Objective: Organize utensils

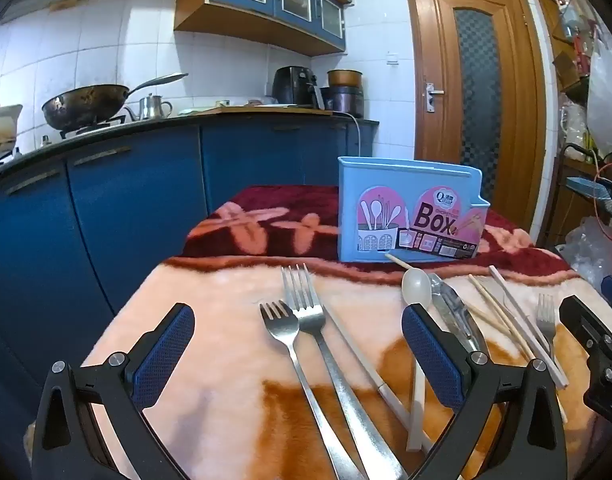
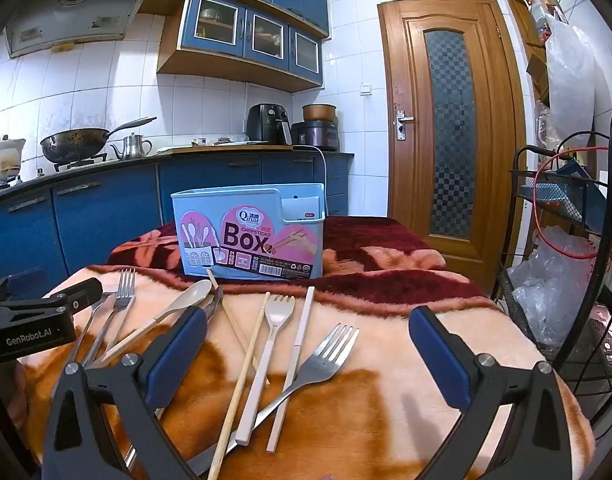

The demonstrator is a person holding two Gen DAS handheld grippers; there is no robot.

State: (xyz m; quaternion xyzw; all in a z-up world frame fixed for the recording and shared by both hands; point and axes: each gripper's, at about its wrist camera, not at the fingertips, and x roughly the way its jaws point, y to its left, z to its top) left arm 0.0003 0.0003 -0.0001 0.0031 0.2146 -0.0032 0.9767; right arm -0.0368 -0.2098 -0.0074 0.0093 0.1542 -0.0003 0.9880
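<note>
- Desk (image 2: 386, 392), covered by a plush orange-and-maroon blanket (image 1: 225, 360): soft, uneven pile. Risk judged: thin utensils sink into it, so a gripper finger may snag the cloth and drag neighbouring pieces along.
- Blue chopsticks box (image 2: 249, 232) stands upright at the far side of the blanket, open top, nothing visibly in it except a white card in its right-hand pocket. It looks light; a utensil pushed against its rim could tip or shove it back off the fold.
- Left hand-held gripper (image 1: 297, 356): jaws spread wide, holding nothing, hovering low over the two steel forks (image 1: 306, 320). These lie side by side, touching; closing here would likely catch both, or pinch one and flick the other.
- Right hand-held gripper (image 2: 306, 360): also wide open and empty, above the mixed pile near the desk's front.
- Pile, right wrist view: steel fork (image 2: 326, 356) crosses under a white-handled fork (image 2: 265, 344) and a white chopstick (image 2: 295, 356); a bamboo chopstick (image 2: 245, 364) lies alongside. Lifting the lower piece first would scatter the upper ones, perhaps over the near edge.
- White spoon (image 1: 417, 292) rests over a steel utensil, possibly tongs; cannot tell exactly. Smooth bowl, likely to slip.
- The two grippers sit near each other; collision possible if both reach centre.
</note>
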